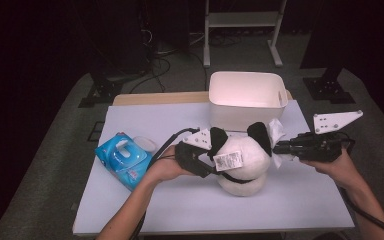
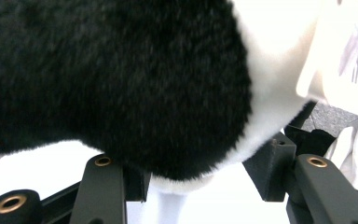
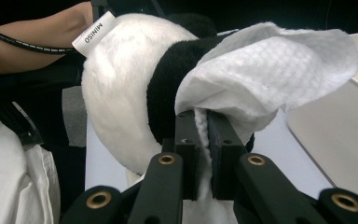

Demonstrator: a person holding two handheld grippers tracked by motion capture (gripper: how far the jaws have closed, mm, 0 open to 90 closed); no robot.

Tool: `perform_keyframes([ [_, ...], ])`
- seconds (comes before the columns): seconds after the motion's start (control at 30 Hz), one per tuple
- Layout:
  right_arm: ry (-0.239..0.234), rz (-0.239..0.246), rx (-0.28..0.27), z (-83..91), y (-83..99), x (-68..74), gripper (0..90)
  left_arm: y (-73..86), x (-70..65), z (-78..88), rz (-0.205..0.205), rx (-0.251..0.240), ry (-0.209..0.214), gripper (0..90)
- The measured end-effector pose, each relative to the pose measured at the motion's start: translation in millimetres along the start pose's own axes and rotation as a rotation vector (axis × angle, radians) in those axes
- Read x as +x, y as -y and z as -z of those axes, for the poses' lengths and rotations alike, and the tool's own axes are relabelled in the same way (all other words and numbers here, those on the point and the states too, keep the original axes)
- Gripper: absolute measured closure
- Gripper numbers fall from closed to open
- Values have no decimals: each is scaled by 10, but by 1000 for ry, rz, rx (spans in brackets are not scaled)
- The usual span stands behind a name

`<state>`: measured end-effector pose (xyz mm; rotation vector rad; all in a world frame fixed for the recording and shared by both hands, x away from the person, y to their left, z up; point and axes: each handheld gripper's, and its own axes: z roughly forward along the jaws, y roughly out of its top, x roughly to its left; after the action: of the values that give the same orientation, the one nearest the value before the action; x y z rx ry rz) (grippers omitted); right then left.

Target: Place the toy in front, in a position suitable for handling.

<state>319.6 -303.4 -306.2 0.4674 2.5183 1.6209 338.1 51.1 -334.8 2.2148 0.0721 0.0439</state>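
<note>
A black-and-white plush panda (image 1: 242, 160) rests on the white table (image 1: 180, 210), with a paper tag hanging on its left side. My left gripper (image 1: 212, 162) comes in from the left. In the left gripper view its jaws (image 2: 203, 179) press on a black furry part of the panda (image 2: 121, 79). My right gripper (image 1: 276, 148) is shut on a white wipe (image 1: 276, 131) at the panda's right side. In the right gripper view the wipe (image 3: 270, 70) bunches over the right gripper (image 3: 203, 135) and lies against the panda's black band (image 3: 163, 88).
A blue pack of wet wipes (image 1: 122, 159) lies at the table's left. A white plastic bin (image 1: 247, 97) stands just behind the panda. Dark stands and cables sit on the floor beyond the table.
</note>
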Motion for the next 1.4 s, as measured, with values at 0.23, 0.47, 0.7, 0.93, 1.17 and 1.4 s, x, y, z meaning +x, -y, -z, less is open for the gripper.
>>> perform_keyframes([
  [0.23, -9, -8, -15, 10, 18, -2, 833, 3, -15, 15, -4, 17, -2, 478],
  [0.47, -33, 8, -35, -18, -89, 19, 833, -36, -25, -26, -8, 21, -1, 478],
  [0.7, -39, 51, 13, -123, -208, 112, 823, -91, -32, -83, -25, 32, 1, 477],
  [0.93, -33, 56, 18, -27, -228, 130, 770, -106, -38, -94, -29, 28, 2, 477],
  [1.17, -19, 75, 37, -33, -252, 159, 808, -98, -35, -91, -25, 26, 0, 475],
  [1.4, -34, 81, 49, -166, -303, 183, 827, -107, -33, -112, -20, 38, -1, 479],
])
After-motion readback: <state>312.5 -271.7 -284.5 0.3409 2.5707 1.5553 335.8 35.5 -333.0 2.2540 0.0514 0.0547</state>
